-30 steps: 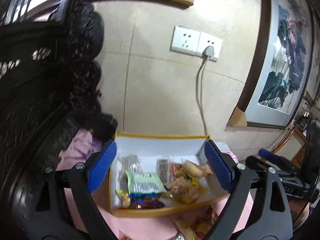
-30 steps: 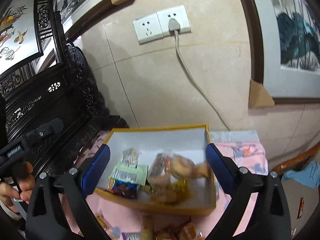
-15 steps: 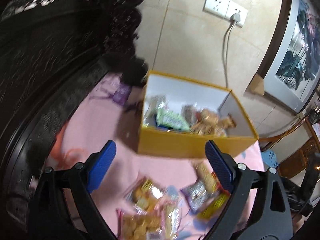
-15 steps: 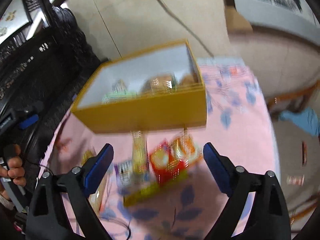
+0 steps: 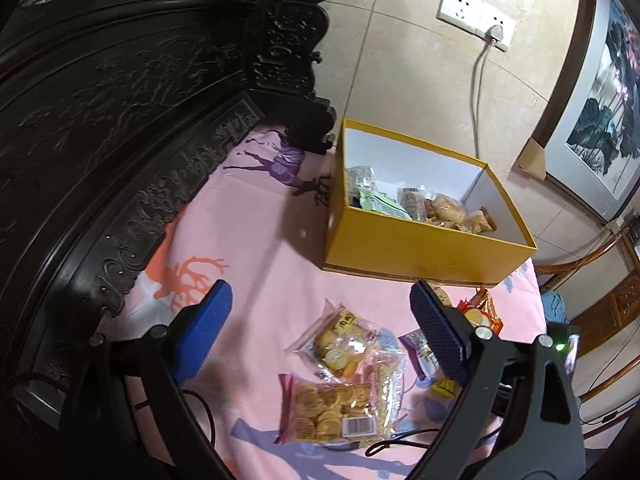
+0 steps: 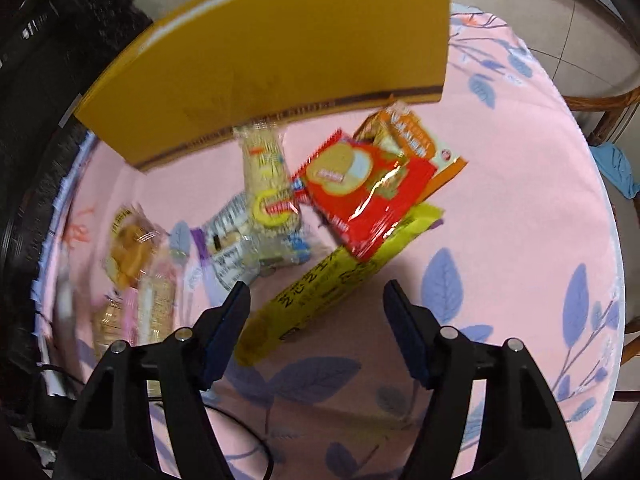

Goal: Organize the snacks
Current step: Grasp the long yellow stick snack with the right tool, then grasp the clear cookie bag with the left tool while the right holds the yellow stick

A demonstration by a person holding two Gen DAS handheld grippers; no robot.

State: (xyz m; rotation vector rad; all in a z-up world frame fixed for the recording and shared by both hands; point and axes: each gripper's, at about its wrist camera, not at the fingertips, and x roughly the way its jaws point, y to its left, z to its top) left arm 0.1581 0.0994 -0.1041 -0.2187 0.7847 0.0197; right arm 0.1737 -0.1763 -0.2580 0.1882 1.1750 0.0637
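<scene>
Pink cloth with printed deer and leaves covers the table (image 5: 256,240), and a dark carved wooden furniture piece (image 5: 120,100) stands along its left side before a beige tiled wall. Only the left wrist view shows the wall socket (image 5: 474,18) with its cable, a framed painting (image 5: 604,120) and the white inside of the yellow cardboard box (image 5: 408,240), where several snack packets (image 5: 424,206) lie. Clear crinkled bags of round biscuits (image 5: 336,404) lie on the cloth between the fingers of the left gripper (image 5: 320,340), which are released wide and hold nothing.

Only the right wrist view shows the outer yellow wall of the box (image 6: 280,48) from close, somewhat blurred. Just below it lie a pale noodle-like packet (image 6: 268,176), a shiny red packet (image 6: 368,184) overlapping an orange one (image 6: 416,140), and a long yellow-green box (image 6: 340,276). The right gripper (image 6: 316,328) hovers over this long box, its fingers released and touching nothing.
</scene>
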